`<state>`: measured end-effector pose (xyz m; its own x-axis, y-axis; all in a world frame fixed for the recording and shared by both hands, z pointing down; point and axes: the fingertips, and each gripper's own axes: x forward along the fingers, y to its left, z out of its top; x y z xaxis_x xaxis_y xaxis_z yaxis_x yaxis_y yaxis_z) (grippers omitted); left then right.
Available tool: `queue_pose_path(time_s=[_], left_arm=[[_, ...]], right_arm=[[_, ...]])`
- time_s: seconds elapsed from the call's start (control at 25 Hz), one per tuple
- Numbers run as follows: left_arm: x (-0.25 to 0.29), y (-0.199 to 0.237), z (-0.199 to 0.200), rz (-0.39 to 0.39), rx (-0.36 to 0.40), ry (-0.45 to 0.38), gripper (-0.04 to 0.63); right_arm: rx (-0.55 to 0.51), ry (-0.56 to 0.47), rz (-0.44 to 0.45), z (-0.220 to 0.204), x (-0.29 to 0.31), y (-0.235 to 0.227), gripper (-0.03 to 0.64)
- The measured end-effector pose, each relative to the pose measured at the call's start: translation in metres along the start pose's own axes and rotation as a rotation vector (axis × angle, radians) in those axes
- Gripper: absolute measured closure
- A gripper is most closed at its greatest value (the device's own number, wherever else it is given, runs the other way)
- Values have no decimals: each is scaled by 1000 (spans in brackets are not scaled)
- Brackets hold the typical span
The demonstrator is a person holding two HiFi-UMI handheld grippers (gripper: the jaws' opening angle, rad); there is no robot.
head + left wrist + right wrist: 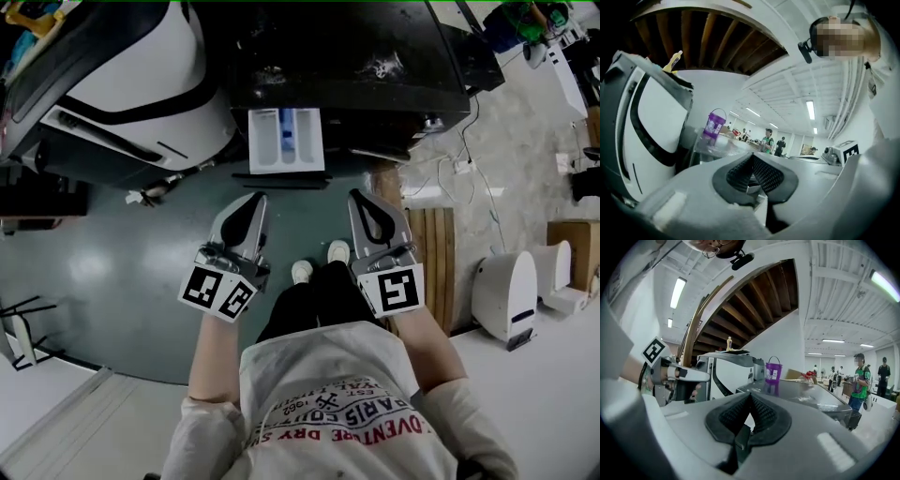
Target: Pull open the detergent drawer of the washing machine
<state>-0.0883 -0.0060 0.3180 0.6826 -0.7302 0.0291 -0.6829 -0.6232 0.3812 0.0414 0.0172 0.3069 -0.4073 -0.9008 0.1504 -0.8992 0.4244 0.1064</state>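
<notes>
Head view is showing your left gripper (255, 202) and right gripper (360, 199) both pinched together with nothing in them, hanging side by side above your shoes (302, 272), well apart from the machine. Further out, the detergent drawer (286, 141) is already sticking out of the dark washing machine (356, 56), a white tray with a blue insert. I'm guessing it's light plastic, sliding easily and flexing a bit, so you'd be gripping the front lip mid-width, not a tray wall.
</notes>
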Motion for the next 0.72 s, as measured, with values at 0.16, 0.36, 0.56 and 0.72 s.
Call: queue_pose_path(time_s=[0.16,0.36,0.56,0.72], left_arm=[[-3,-14,22,31,107,22,592],[-10,-39,57,37,235,31,592],[-21,-61,94,30,323,24,592],[-30,-78,114,-9,360,29,592]], right_arm=[[-17,-13,33,25,-5,5,615],[-39,-51,73,59,-14,8,615],[-54,-95,105,93,-26,11,615],[-55,-123,109,110,-30,10,615]])
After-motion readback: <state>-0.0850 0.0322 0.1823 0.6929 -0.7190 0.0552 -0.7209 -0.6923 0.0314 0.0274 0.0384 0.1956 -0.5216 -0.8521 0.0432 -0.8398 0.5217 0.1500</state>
